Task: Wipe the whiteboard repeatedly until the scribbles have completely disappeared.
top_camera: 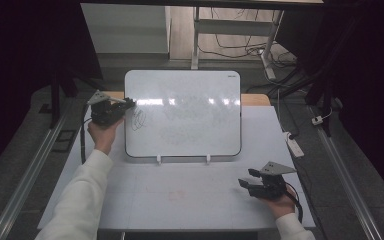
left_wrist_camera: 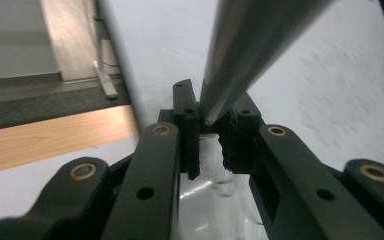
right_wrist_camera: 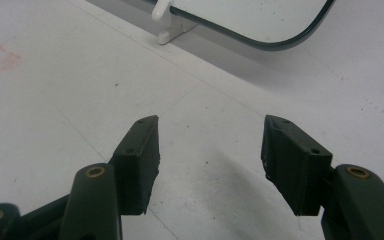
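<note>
The surface [top_camera: 190, 200] is a pale white sheet laid over a wooden top, whose bare wood [top_camera: 254, 99] shows along the far edge. A whiteboard [top_camera: 182, 115] stands on it at the far middle, propped on two small white feet [top_camera: 159, 160], with a dark scribble [top_camera: 138, 120] near its left edge. A faint reddish smudge [top_camera: 177, 195] marks the near middle of the sheet.

High view looks forward and down over the table [top_camera: 190, 200]. Both gripper views sit close behind their jaws, sharing the whiteboard [top_camera: 182, 112] at 12 o'clock.
</note>
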The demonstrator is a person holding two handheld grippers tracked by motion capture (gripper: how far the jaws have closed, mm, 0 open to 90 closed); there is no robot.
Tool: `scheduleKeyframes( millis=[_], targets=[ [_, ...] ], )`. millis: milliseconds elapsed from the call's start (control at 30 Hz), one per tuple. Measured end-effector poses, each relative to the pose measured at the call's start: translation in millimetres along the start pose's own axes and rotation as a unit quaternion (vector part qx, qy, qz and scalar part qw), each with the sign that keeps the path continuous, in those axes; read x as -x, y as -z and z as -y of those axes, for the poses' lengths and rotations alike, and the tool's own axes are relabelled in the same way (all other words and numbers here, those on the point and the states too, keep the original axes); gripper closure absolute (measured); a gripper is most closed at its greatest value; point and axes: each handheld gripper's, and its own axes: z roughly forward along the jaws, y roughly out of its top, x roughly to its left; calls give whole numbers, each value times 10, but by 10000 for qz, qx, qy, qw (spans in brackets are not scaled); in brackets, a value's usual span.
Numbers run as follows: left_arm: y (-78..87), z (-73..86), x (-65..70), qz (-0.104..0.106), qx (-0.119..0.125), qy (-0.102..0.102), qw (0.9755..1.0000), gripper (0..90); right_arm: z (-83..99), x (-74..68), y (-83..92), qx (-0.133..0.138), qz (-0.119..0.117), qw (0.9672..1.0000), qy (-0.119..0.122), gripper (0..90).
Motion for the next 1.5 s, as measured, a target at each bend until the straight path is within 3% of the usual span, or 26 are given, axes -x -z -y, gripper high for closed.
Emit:
scheduleKeyframes(
  millis=[133,167,233,333,433,500,600,733,833,967,1033,1133,1200,1333,1400,1500],
  targets=[
    [-137,49,209,372,-180,-215,9989,784,-3,-3,11,12,12,10000,7,404],
    [-134,37,220,340,-208,-304,9987,784,-2,0,13,13,10,10000,0,404],
    [-83,3,147,191,-171,-307,9992,784,6,12,17,19,20,10000,-30,403],
    [76,-47,-94,-137,-34,-70,9999,784,10,20,27,26,28,10000,-30,404],
    [153,-43,-191,-198,-45,36,9998,784,7,22,26,39,28,10000,-24,404],
    [129,-19,-128,-78,-137,-33,9999,784,6,19,15,18,23,10000,-18,404],
    [8,71,72,197,-257,-255,9992,784,1,5,5,-4,18,10000,-7,404],
    [-106,144,260,487,-339,-351,9976,784,-4,-11,12,-2,11,10000,8,404],
    [-46,91,211,231,-343,-497,9979,784,1,0,20,22,15,10000,-22,404],
    [134,15,-84,-131,-189,-140,9996,784,3,9,33,37,29,10000,-36,404],
    [170,25,-125,-143,-168,-69,9997,784,0,9,31,43,27,10000,-38,404],
    [112,83,-21,9,-239,-166,9996,784,-3,-2,16,15,17,10000,-12,404],
    [33,139,89,224,-248,-165,9993,784,-3,-8,6,-10,12,10000,-1,404],
    [-115,219,332,564,-410,-348,9970,784,-5,-13,12,-10,21,10000,3,403],
    [-122,197,379,491,-484,-562,9960,784,-2,-3,23,15,39,10000,-17,404],
    [-27,142,223,248,-382,-463,9979,784,4,13,37,27,53,10000,-36,404]
  ],
)
